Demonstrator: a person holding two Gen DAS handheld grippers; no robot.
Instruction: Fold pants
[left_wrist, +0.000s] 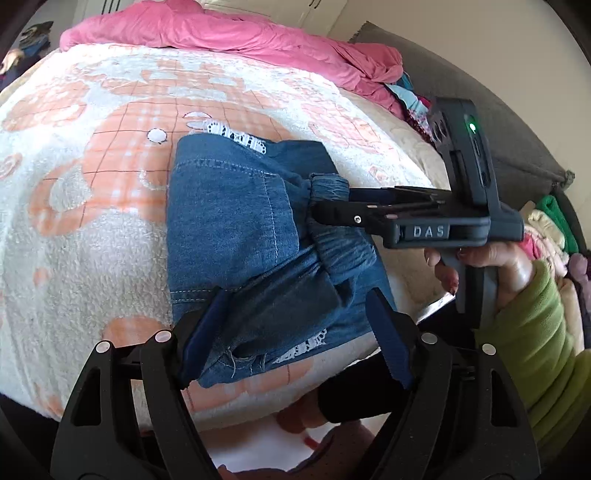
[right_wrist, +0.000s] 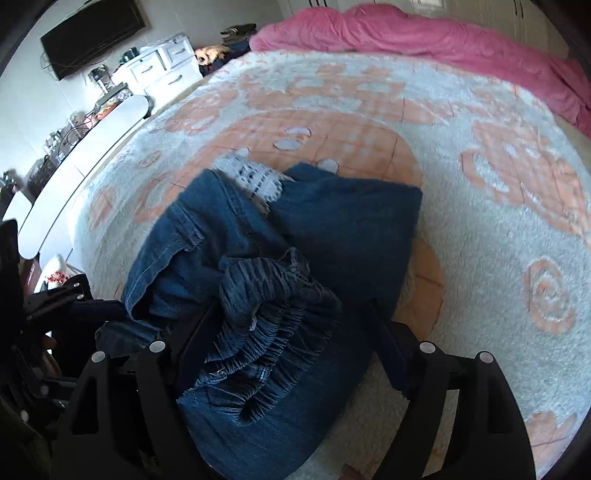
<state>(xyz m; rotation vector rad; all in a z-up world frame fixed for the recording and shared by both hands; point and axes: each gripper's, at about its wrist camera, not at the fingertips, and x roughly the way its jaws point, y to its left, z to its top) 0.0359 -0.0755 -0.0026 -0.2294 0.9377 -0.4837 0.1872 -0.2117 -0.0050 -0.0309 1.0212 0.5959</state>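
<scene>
Blue denim pants with white lace trim (left_wrist: 236, 221) folded compactly on fleecy peach-patterned blanket (left_wrist: 92, 229), nearly done; left gripper (left_wrist: 295, 332) and right gripper (right_wrist: 291, 343) both spread, gripping nothing.

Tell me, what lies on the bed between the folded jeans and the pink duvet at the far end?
Only bare fleece blanket separates the jeans from the pink duvet; the right wrist view shows it.

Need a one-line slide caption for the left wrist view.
Left gripper open over folded denim pants on a fleece blanket; right gripper at the waistband.
</scene>
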